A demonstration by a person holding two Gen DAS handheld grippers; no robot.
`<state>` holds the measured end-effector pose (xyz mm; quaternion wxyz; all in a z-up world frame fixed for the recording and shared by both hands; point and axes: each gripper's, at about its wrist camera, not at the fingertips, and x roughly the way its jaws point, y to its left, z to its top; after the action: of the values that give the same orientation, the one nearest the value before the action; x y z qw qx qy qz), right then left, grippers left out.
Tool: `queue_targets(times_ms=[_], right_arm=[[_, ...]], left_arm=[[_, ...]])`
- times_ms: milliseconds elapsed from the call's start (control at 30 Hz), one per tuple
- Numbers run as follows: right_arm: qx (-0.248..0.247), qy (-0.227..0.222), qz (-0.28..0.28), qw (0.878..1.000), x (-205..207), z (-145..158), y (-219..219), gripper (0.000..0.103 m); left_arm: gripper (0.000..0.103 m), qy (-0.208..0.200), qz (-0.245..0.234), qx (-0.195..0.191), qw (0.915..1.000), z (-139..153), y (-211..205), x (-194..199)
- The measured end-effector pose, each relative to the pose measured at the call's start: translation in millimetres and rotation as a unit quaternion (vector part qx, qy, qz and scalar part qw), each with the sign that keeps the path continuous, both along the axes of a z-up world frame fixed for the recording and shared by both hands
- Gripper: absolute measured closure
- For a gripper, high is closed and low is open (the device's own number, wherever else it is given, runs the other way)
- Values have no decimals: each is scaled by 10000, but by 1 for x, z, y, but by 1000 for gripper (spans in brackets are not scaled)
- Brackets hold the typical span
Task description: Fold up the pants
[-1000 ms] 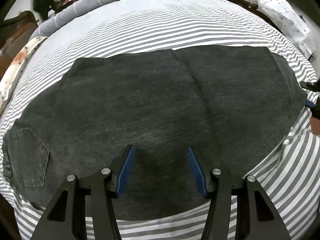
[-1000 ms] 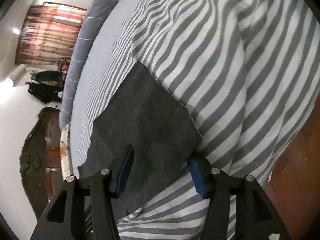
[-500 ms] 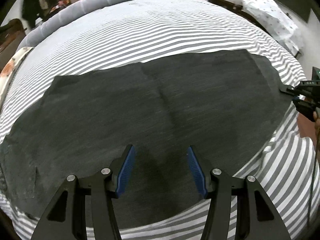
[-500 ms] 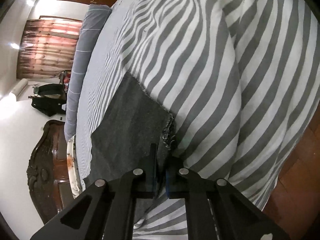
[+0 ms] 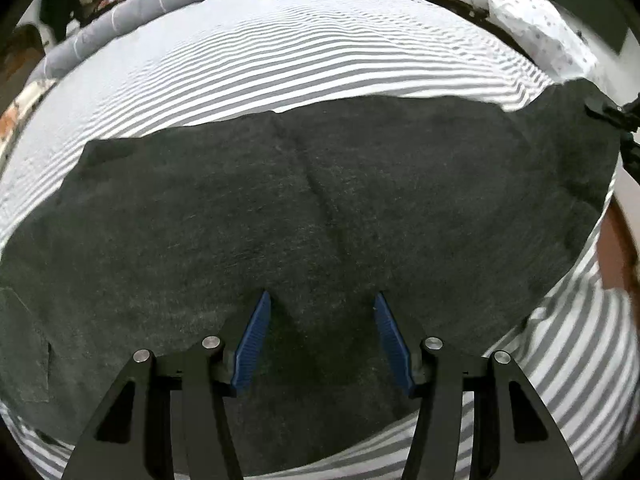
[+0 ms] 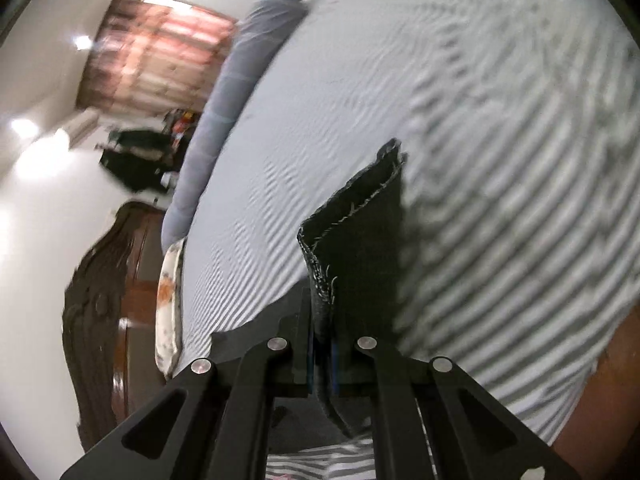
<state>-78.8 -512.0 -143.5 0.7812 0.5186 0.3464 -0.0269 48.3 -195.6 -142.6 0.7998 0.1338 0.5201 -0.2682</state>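
Left wrist view has the dark grey pants (image 5: 304, 216) spread flat across the striped bedspread (image 5: 280, 64), and the left gripper (image 5: 320, 340) hangs over the near edge with its blue pads apart and nothing between them. Right wrist view is blurry, but the right gripper (image 6: 322, 356) has its jaws pinched tight on the frayed hem end of the pants (image 6: 360, 240), which stands up off the bedspread (image 6: 500, 160), a grey bolster (image 6: 224, 120) along the far side.
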Motion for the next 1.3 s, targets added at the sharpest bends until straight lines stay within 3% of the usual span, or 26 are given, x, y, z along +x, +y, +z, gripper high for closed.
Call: queue_targets(times_ms=[233, 367, 633, 733, 900, 1033, 1100, 1233, 1300], right_arm=[[-298, -129, 805, 9962, 61, 38, 66, 96], [-442, -88, 1333, 9900, 96, 45, 118, 96], [-501, 236, 2265, 9724, 138, 19, 219, 96], [-516, 365, 2671, 9616, 148, 5, 258, 96], [-979, 729, 3274, 9370, 157, -17, 319, 96], [-1356, 999, 3536, 9201, 152, -32, 344, 90], [-1295, 1034, 3603, 9180, 149, -35, 344, 86], [-1163, 1034, 3651, 9179, 137, -33, 346, 64], [-1248, 979, 3602, 9193, 123, -29, 341, 62]], left_arm=[[47, 80, 522, -211, 9984, 24, 49, 23], [44, -8, 922, -345, 9951, 41, 103, 39], [42, -69, 1753, -493, 9833, 46, 198, 58], [42, -12, 1890, -635, 9799, 42, 216, 61], [42, 214, 1988, -945, 9752, 36, 232, 64], [42, 339, 1964, -1144, 9732, 37, 234, 63], [42, 404, 1968, -1223, 9720, 35, 233, 63], [42, 594, 1926, -1427, 9690, 33, 229, 65], [42, 755, 1907, -1616, 9653, 33, 229, 63]])
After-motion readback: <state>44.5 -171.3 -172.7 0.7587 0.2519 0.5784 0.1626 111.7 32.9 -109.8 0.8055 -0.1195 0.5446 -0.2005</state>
